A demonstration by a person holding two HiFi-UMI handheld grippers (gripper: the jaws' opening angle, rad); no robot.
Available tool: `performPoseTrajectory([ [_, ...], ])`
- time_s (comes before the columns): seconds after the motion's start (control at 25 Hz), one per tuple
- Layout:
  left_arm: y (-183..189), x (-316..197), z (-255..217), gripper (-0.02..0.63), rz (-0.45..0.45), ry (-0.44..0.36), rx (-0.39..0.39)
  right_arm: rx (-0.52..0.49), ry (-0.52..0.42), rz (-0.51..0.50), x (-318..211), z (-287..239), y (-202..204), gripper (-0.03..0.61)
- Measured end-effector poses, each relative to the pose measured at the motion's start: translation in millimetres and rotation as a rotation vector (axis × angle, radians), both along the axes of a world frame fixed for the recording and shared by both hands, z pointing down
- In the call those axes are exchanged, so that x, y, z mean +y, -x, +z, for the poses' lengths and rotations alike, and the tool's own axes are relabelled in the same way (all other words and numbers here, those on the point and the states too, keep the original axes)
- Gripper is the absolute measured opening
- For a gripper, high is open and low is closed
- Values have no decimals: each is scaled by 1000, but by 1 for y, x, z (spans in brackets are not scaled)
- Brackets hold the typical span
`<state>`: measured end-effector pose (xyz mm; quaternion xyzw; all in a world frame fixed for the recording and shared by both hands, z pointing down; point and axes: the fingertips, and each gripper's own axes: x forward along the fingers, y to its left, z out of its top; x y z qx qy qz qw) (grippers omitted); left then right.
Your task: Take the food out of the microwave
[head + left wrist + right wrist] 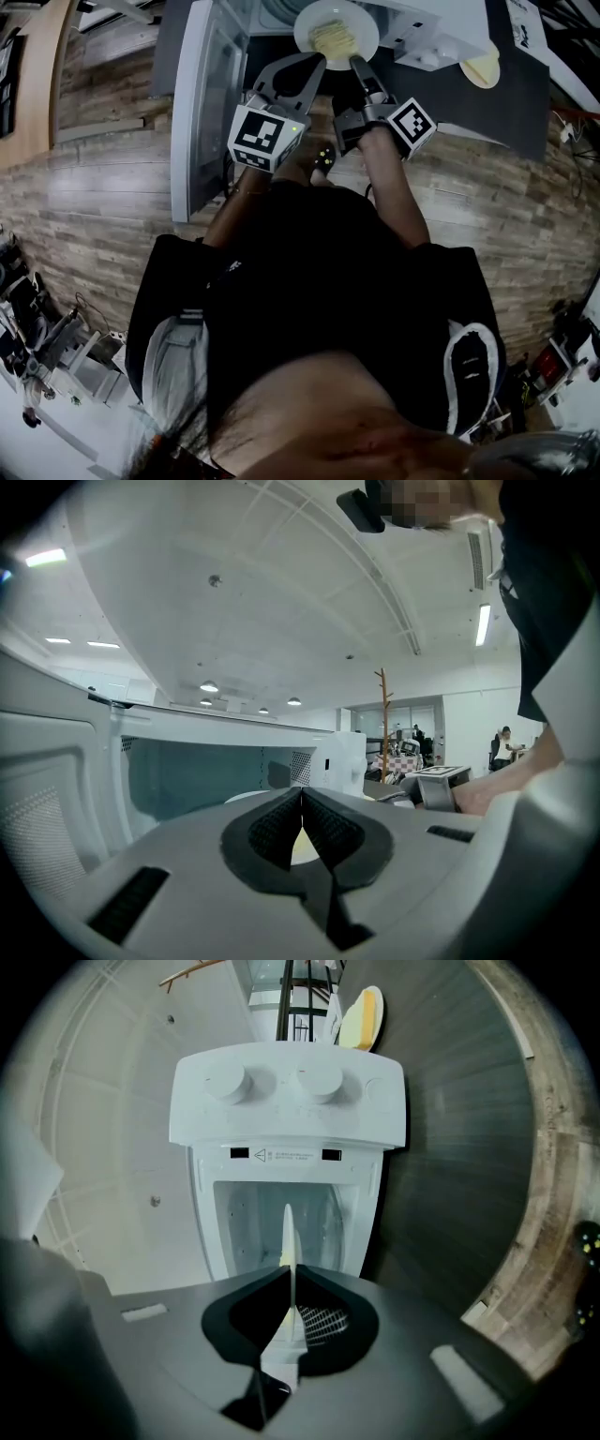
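**Drawing the plate out level**

My right gripper [356, 64] has its fingers pinched on the near rim of the white plate [306, 36]. In the right gripper view that rim [287, 1232] runs as a thin edge straight between my pads, so the bite is narrow and on one side only. My left gripper [316, 64] has its fingers pressed together with nothing between them that I can see. The plate's edge [244, 796] lies just beyond their tips, and I cannot tell whether they touch it.

The food [335, 37], a pale yellow heap, sits mid-plate, beyond my right fingertips. The microwave [286, 1101] gapes behind it, with the plate at about the mouth of the cavity. The open door [192, 103] stands off to the outer side of my left fingers.

By my reckoning the pull-out is under way but not finished. To do it well:

- A one-edge pinch lets the far side sag, so I should hold the right wrist flat with no roll.
- I should slip the closed left fingers under the rim beside my right pads as a prop.
- I should draw straight back toward myself and go slowly, because a jerk could slide the food off.
- I should mind the door beside my left fingers.
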<state>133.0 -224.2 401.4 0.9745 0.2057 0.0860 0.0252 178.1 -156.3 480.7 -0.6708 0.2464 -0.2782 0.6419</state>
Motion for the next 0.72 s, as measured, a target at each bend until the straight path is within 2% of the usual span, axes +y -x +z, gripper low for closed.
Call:
performPoseTrajectory([
  [0.28, 13, 5, -9, 8, 86, 16, 24, 6, -2, 73, 5, -9, 20, 12],
  [0.4, 18, 9, -13, 8, 124, 34, 35, 55, 15, 89, 7, -20, 27, 12],
  [0.72, 48, 47, -23, 8, 275, 70, 67, 79, 54, 178, 36, -26, 59, 12],
])
